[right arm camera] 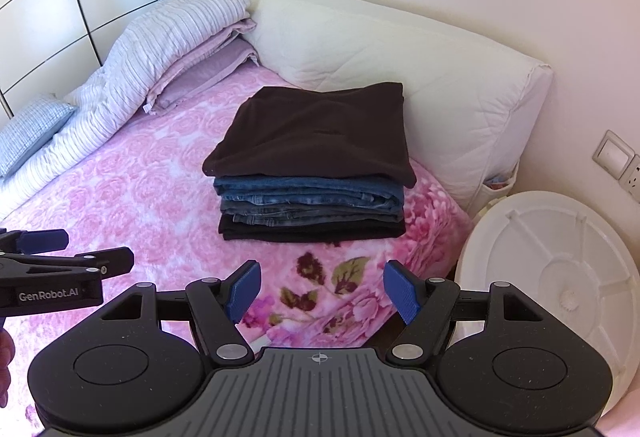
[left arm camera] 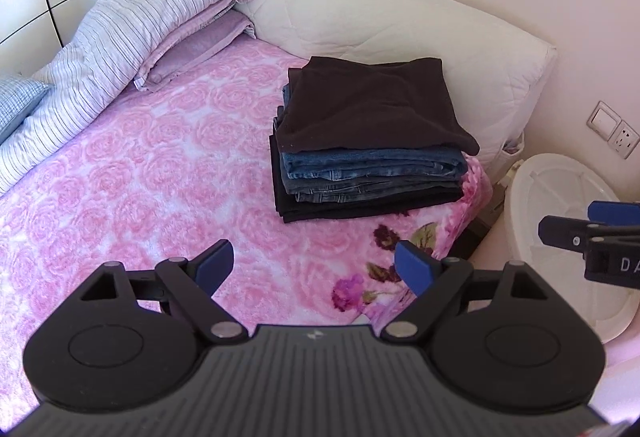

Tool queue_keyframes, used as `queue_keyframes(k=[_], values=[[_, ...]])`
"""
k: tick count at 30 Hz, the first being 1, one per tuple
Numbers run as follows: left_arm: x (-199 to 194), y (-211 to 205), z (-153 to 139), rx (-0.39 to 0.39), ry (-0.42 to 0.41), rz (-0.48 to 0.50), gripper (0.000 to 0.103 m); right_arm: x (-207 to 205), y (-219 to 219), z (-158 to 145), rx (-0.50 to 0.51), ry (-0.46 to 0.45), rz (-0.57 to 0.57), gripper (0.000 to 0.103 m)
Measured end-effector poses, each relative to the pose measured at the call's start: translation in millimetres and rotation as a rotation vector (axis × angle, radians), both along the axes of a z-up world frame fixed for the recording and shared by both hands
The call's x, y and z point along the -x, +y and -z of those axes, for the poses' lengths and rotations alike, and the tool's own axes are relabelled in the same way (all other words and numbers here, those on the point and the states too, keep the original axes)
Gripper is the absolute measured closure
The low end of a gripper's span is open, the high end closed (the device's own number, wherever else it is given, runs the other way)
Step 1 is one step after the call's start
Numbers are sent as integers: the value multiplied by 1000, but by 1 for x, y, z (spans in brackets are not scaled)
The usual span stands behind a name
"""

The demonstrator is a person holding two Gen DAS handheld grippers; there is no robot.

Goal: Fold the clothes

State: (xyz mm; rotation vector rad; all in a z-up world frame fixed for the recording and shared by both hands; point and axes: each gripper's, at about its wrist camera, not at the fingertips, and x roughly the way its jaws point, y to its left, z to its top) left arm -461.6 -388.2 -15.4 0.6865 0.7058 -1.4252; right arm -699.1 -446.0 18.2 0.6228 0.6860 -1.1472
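Observation:
A stack of folded clothes (left arm camera: pixel 368 141) sits on the pink rose-print bed (left arm camera: pixel 160 165) near the headboard cushion. A dark brown garment (right arm camera: pixel 316 129) lies on top, folded jeans (right arm camera: pixel 308 201) below it, and a black garment at the bottom. My left gripper (left arm camera: pixel 316 267) is open and empty, held above the bed in front of the stack. My right gripper (right arm camera: pixel 320 291) is open and empty, over the bed's corner just short of the stack. Each gripper shows at the edge of the other's view.
A striped quilt and pillows (left arm camera: pixel 132 37) are piled at the far left of the bed. A white padded headboard cushion (right arm camera: pixel 400 57) runs behind the stack. A white round plastic object (right arm camera: pixel 560 277) stands right of the bed, under wall switches (right arm camera: pixel 620 165).

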Motion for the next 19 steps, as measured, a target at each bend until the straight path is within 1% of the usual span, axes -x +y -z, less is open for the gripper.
queue_keyframes(k=[11, 19], values=[[-3, 0, 2, -12, -19, -11, 17, -13, 5, 2, -11, 7, -34, 32], [-5, 3, 0, 9, 9, -11, 17, -17, 7, 3, -13, 12, -50, 32]])
